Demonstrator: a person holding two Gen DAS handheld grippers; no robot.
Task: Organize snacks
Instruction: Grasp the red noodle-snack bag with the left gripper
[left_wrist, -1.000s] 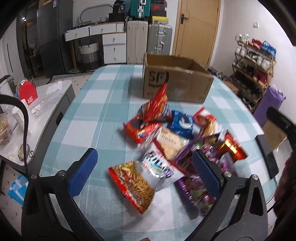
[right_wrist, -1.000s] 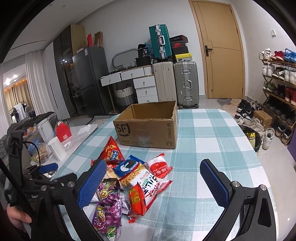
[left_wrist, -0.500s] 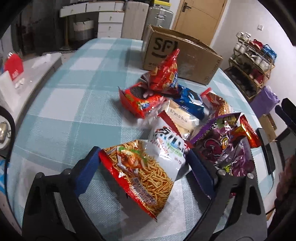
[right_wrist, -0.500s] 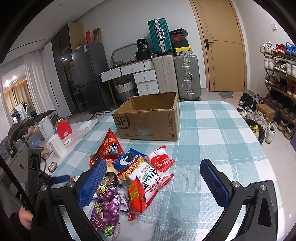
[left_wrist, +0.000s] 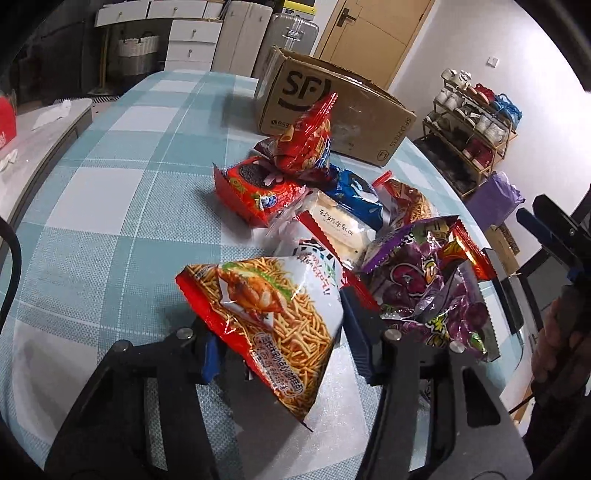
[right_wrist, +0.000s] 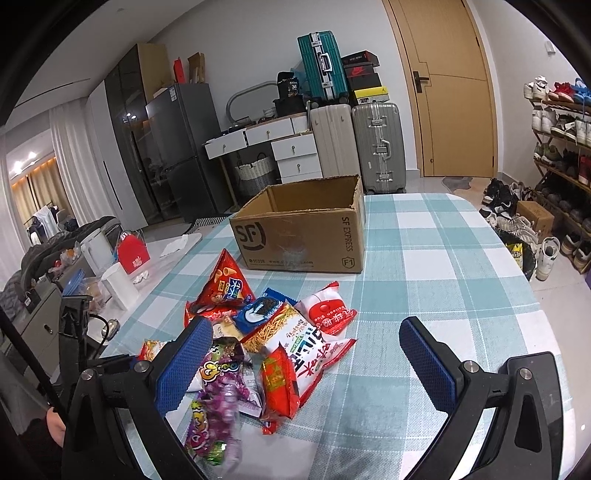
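Note:
A pile of snack bags lies on the checked table (left_wrist: 122, 206). Nearest me is a red noodle snack bag (left_wrist: 280, 317). My left gripper (left_wrist: 282, 343) is closing its jaws on it, the pads pressing both sides so the bag bulges upward. Beside it lie a purple candy bag (left_wrist: 424, 291), a red cookie bag (left_wrist: 255, 188), a blue cookie pack (left_wrist: 354, 192) and an upright red chip bag (left_wrist: 310, 136). Behind the pile stands an open cardboard box (right_wrist: 299, 236). My right gripper (right_wrist: 306, 363) hovers open over the pile's near side, holding nothing.
The table's rounded edge runs close on the right, beyond the purple bag. A side counter (right_wrist: 110, 280) with white containers and a red box stands left of the table. Suitcases (right_wrist: 376, 144), drawers, a door and a shoe rack (right_wrist: 561, 147) line the room behind.
The left gripper dropped down and forward onto the noodle bag, and its jaws went from wide apart to squeezing the bag. The right gripper stayed about where it was.

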